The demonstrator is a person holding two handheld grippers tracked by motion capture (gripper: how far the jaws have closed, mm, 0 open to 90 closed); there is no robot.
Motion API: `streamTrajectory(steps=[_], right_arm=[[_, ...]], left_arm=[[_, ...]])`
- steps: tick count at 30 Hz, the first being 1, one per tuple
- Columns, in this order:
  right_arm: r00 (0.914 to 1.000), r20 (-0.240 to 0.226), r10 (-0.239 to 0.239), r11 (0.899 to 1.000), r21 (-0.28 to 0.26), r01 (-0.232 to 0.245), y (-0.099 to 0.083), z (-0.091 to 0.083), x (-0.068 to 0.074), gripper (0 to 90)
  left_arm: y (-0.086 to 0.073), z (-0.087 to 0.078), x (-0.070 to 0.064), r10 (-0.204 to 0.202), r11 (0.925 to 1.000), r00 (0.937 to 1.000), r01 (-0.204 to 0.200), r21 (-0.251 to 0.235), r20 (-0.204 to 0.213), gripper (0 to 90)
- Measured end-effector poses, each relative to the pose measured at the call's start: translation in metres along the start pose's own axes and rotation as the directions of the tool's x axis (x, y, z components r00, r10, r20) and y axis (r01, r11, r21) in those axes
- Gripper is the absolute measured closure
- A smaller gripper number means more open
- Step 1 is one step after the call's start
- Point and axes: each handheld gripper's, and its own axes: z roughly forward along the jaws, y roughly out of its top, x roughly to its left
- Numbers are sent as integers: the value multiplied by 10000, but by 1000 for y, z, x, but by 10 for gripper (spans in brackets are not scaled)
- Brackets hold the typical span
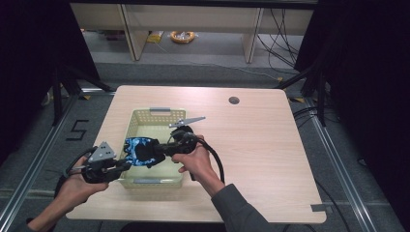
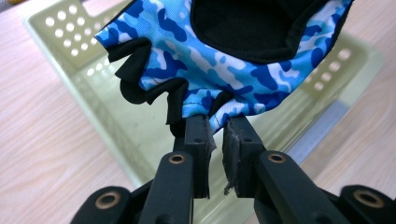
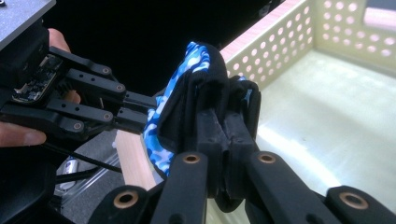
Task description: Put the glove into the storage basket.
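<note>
We see a blue spotted glove [image 1: 139, 149] held up between our two grippers, hanging just over the near end of the pale green basket [image 1: 145, 118] on the table [image 1: 261, 145]. Our left gripper [image 1: 126, 164] pinches the bottom edge of the glove, down by the short black finger ends. In the left gripper view the two black jaws have a thin gap lower down, but their tips squeeze the cloth, so this gripper [image 2: 216, 128] is clamped on the glove [image 2: 224, 70]. The top of the glove runs off the edge of that view, and the basket [image 2: 93, 98] lies blurry below and beyond it. Our right gripper [image 1: 162, 151] bites the other end of the glove. In the right gripper view its jaws are pressed tight together with black cloth bunched all around them, so the tips of this gripper [image 3: 223, 121] are hidden in the folds of the glove [image 3: 187, 93]. Just past that glove we see the left gripper [image 3: 135, 109] reaching in, with part of the person's hand [image 3: 21, 130] behind it. The basket [image 3: 289, 56] sits to the right of the jaws, its floor shiny and bare. In the high view the glove looks small and dark, and we cannot make out its shape well.
</note>
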Motion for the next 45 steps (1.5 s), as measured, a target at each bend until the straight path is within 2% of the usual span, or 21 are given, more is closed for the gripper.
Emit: streamTrajectory(steps=[1, 2, 4, 10, 12, 17, 20, 21, 25, 26, 27, 31, 33, 35, 37, 39, 40, 41, 42, 44, 45], right_arm=[[10000, 20, -3, 10000, 14, 3, 0, 4, 0, 880], [9999, 3, 103, 9999, 29, -103, -1, 7, 0, 880], [9998, -34, 177, 9998, 82, -177, -2, 12, 0, 880], [9975, -176, 678, 9977, 55, -677, -11, 22, -5, 880], [9971, -232, 722, 9974, 25, -721, -13, 25, -7, 880], [9933, -305, 1118, 9937, 40, -1118, -21, 29, -11, 880], [9914, -448, 1230, 9924, 54, -1229, -25, 31, -16, 880], [9889, -369, 1439, 9895, 155, -1434, -27, 31, -16, 880], [9876, 11, 1572, 9873, 235, -1572, -32, 29, -22, 879], [9856, -95, 1688, 9852, 306, -1685, -33, 29, -23, 879], [9849, 185, 1721, 9844, 350, -1726, -34, 28, -23, 879], [9828, 240, 1834, 9821, 391, -1842, -36, 27, -27, 878], [9812, 573, 1844, 9814, 440, -1870, -38, 26, -28, 878], [9794, 624, 1919, 9797, 474, -1950, -40, 25, -29, 878], [9768, 547, 2072, 9755, 639, -2106, -41, 24, -30, 877], [9753, 951, 1995, 9762, 667, -2063, -43, 23, -29, 875], [9761, 956, 1952, 9761, 775, -2028, -43, 22, -30, 874], [9759, 967, 1957, 9756, 821, -2037, -43, 22, -29, 872], [9775, 967, 1874, 9771, 836, -1956, -43, 22, -29, 870], [9760, 1032, 1916, 9755, 895, -2009, -44, 21, -26, 866], [9765, 1163, 1813, 9769, 929, -1925, -44, 22, -26, 863]], left_arm=[[-1, 0, 3, 352, 9993, 9994, -353, 105, 36, 797], [-3, 0, 2, 88, 9997, 10000, -88, 218, -16, 796], [-6, 0, 6, 327, 9989, 9995, -328, 328, 28, 793], [-12, 1, 7, 64, 9982, 10000, -68, 592, 67, 789], [-12, 1, 10, 513, 9958, 9986, -521, 753, 124, 787], [-15, 2, 7, 271, 9966, 9995, -284, 773, 174, 769], [-14, 4, 8, 519, 9951, 9984, -537, 830, 234, 742], [-14, 5, 6, 296, 9957, 9992, -317, 872, 254, 724], [-11, 6, 7, 329, 9962, 9990, -352, 794, 305, 641], [-10, 6, 6, -97, 9961, 9991, 59, 879, 423, 604], [-9, 5, 6, -176, 9956, 9986, 128, 932, 505, 561], [-4, -1, 10, 24, 9970, 9995, -49, 768, 328, 504], [-3, -5, 10, -63, 9975, 9999, 52, 705, 151, 459], [-2, -7, 9, 223, 9982, 9997, -224, 563, 29, 464], [-2, -9, 4, 12, 9989, 10000, -12, 462, -17, 458], [-2, -10, -1, 254, 9990, 9997, -256, 359, 58, 449], [-2, -10, -6, 54, 9996, 9999, -58, 274, 131, 449], [-1, -12, -8, 347, 9992, 9992, -350, 177, 201, 449], [-1, -12, -13, 126, 9999, 9997, -124, -87, 231, 449], [0, -13, -20, 426, 9988, 9987, -419, -259, 285, 447], [0, -13, -26, 114, 9994, 9996, -105, -345, 251, 442]])
